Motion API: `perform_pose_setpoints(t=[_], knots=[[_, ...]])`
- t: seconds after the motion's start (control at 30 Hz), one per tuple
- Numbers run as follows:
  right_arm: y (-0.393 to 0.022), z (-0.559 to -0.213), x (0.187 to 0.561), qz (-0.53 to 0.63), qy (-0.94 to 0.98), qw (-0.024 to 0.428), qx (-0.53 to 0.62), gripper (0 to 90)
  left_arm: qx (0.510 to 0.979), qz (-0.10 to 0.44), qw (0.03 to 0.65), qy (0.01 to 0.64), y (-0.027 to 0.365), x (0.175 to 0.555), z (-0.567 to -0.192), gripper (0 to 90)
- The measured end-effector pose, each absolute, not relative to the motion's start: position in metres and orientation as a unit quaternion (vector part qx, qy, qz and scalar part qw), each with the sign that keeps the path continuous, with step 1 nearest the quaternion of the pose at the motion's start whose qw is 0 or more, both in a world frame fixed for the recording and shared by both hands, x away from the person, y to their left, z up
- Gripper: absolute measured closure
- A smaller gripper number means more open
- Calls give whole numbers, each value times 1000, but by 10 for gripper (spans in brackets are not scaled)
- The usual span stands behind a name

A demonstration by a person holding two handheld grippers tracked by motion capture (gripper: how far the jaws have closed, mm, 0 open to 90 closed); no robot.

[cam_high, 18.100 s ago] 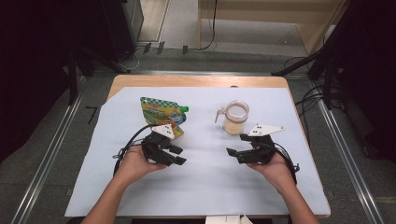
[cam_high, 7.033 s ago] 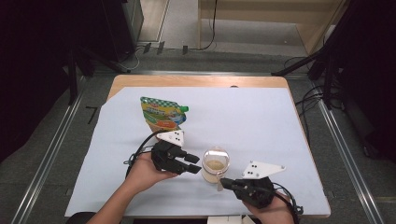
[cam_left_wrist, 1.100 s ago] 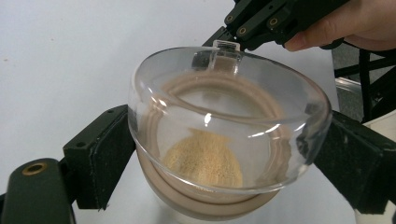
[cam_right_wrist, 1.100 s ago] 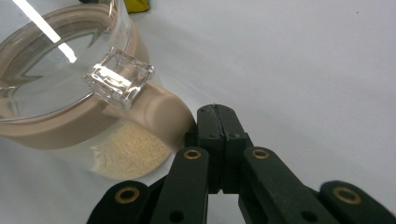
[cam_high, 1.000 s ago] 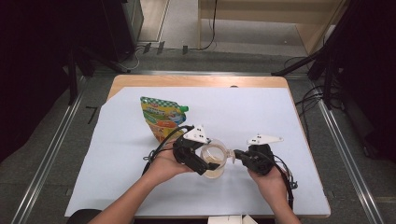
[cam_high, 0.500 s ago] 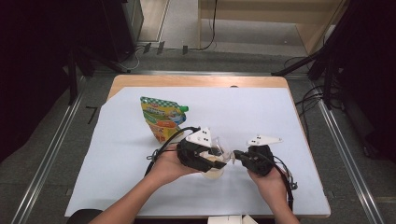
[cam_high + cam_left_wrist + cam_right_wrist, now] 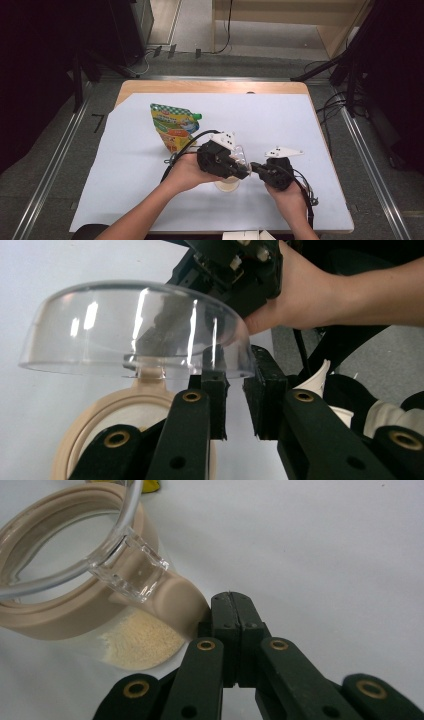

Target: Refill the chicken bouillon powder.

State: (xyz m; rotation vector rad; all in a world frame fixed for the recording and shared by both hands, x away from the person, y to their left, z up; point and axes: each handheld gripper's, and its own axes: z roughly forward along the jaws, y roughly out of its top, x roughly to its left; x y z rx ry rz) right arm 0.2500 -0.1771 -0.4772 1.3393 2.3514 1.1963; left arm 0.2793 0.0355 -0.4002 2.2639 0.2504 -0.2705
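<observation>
The clear lid [image 7: 135, 330] is clamped at its rim by the left gripper [image 7: 235, 390], jaws just closing; the right gripper [image 7: 232, 630] is held together beside the jar [image 7: 100, 610]

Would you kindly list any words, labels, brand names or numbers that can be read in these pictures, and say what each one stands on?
No text can be read in these pictures.
Colourful pouch: printed with graphics and what may be lettering, too small and blurred to read.
Floor marking left of the table: a dark sign, possibly a figure, not readable with certainty.
Clear lid, beige-rimmed jar: no lettering visible.
</observation>
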Motion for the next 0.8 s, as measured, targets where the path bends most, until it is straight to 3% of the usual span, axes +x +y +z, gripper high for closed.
perform_pose_setpoints(t=[0.43,0.8], knots=[[-178,-480,248,405,786,84,459,900,899,-110,412,100,19,283,-402,709],[-192,-463,227,426,780,89,451,877,891,-93,428,120,52,283,-388,679]])
